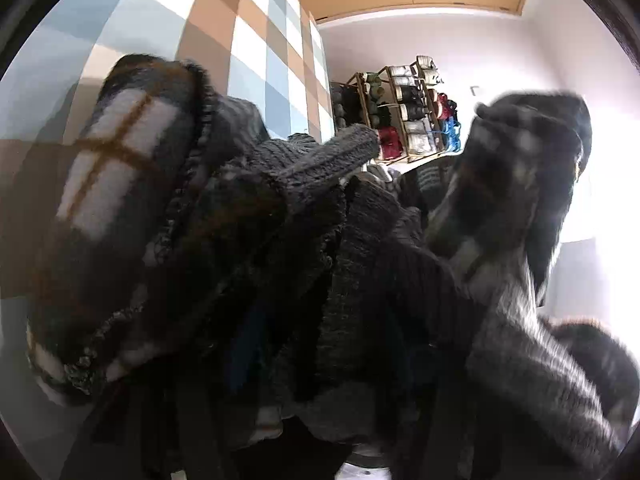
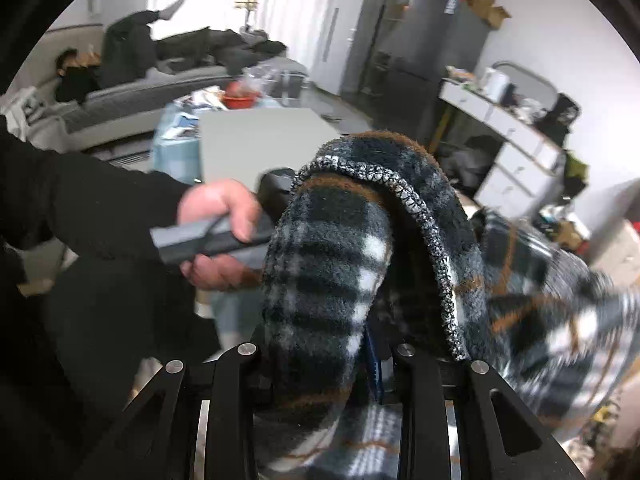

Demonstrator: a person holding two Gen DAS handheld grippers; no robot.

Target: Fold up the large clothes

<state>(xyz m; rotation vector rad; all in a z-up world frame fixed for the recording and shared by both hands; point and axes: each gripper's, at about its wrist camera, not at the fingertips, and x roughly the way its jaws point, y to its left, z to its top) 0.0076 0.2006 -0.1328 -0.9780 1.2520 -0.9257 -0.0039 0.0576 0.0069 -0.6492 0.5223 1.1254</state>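
Observation:
A dark plaid fleece garment (image 2: 332,264) with white and brown stripes and a knitted trim is held up in the air. In the right wrist view it bunches between my right gripper's (image 2: 372,360) black jaws, which are closed on it. The left gripper's handle (image 2: 212,240) shows there in the person's hand, its jaws hidden behind the fabric. In the left wrist view the garment (image 1: 120,200) and its ribbed grey cuff (image 1: 340,156) drape over the lens and hide the left gripper's fingers completely.
A checked blue, tan and white wall (image 1: 240,32) and a shelf of yarn spools (image 1: 404,120) are behind the cloth. A grey table (image 2: 260,140), a sofa with a lying person (image 2: 132,60), a fridge (image 2: 424,52) and a cluttered white cabinet (image 2: 508,128) fill the room.

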